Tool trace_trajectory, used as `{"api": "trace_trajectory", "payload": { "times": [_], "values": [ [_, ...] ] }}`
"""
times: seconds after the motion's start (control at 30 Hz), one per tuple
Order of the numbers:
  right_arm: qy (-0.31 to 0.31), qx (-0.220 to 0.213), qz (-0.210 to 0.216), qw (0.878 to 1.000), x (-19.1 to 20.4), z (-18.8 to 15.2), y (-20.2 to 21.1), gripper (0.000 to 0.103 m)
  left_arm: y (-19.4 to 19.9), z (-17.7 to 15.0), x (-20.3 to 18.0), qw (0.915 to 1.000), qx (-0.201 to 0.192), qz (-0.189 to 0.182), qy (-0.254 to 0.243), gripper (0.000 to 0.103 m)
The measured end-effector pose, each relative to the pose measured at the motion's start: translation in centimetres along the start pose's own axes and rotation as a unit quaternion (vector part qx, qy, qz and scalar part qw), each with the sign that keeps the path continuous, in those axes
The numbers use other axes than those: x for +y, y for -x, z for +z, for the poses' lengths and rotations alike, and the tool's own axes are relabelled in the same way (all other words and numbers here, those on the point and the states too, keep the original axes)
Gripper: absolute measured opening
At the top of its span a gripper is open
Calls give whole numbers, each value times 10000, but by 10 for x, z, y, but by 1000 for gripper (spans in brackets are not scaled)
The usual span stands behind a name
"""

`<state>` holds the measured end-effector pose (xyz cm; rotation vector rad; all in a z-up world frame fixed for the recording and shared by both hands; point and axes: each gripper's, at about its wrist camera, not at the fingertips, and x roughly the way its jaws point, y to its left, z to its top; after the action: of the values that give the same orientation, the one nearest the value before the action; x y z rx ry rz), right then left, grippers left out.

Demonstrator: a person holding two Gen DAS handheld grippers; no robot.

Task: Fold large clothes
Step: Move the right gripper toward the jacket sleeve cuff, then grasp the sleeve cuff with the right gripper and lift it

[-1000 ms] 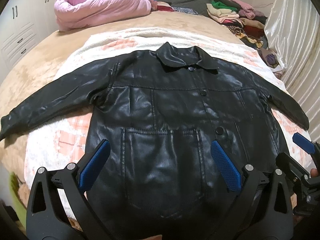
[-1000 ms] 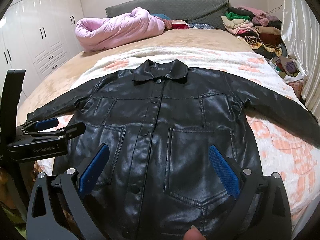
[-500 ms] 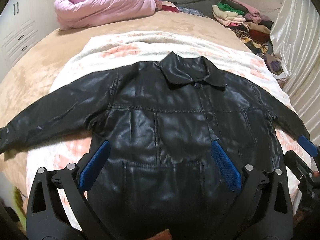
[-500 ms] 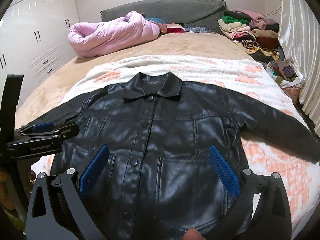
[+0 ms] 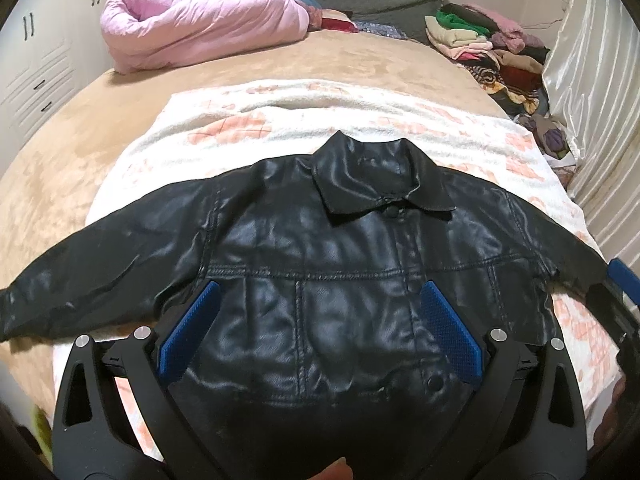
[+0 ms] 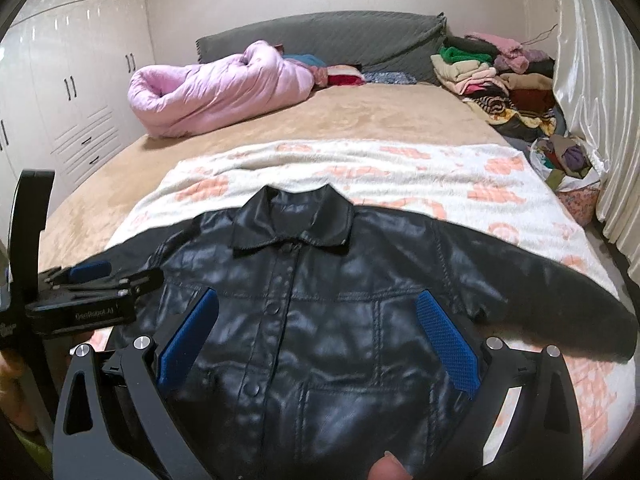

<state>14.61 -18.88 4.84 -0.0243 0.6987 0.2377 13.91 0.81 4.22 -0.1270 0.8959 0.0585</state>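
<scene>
The jacket (image 5: 320, 280) is shiny black, with black buttons. Under it lies a white blanket (image 5: 280, 120) with orange-pink checked patches. The bed (image 5: 360, 60) cover is tan brown. At 11 o'clock sits a soft pink quilt (image 5: 200, 28). The headboard (image 6: 340, 36) at 12 o'clock is dark grey. At 1 o'clock a pile of clothes (image 6: 492, 76) shows green, cream, pink, dark red and stripes. The curtain (image 6: 592, 80) at 3 o'clock is shiny white. The wardrobe (image 6: 60, 80) is white. Both tongs are black with blue pads (image 5: 188, 336).

Black jacket (image 5: 320, 280) flat on blanket (image 5: 280, 120); left gripper (image 5: 318, 332) jaws spread above it.
</scene>
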Motion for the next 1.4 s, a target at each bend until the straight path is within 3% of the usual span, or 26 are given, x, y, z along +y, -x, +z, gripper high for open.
{"api": "trace_trajectory", "payload": {
  "times": [0.47, 0.77, 1.07, 1.17, 1.27, 1.4],
  "values": [
    [-430, -66, -487, 9979, -59, 14, -25, 99, -28, 22, -41, 9988, 112, -230, -417, 94],
    [-1199, -80, -1044, 9873, -131, 7, -41, 99, -55, 26, -62, 9972, 270, -511, -464, 94],
    [-2110, -66, -1719, 9622, -216, -22, -43, 99, -86, 19, -80, 9952, 485, -648, -549, 94],
    [-2473, -68, -1955, 9490, -243, -36, -41, 99, -95, 18, -86, 9950, 537, -611, -583, 94],
    [-2843, -68, -2235, 9323, -267, -50, -36, 99, -105, 17, -91, 9946, 640, -557, -599, 94],
    [-3436, -57, -2692, 8997, -297, -72, -29, 99, -115, 19, -95, 9948, 680, -493, -572, 94]
  ]
}}
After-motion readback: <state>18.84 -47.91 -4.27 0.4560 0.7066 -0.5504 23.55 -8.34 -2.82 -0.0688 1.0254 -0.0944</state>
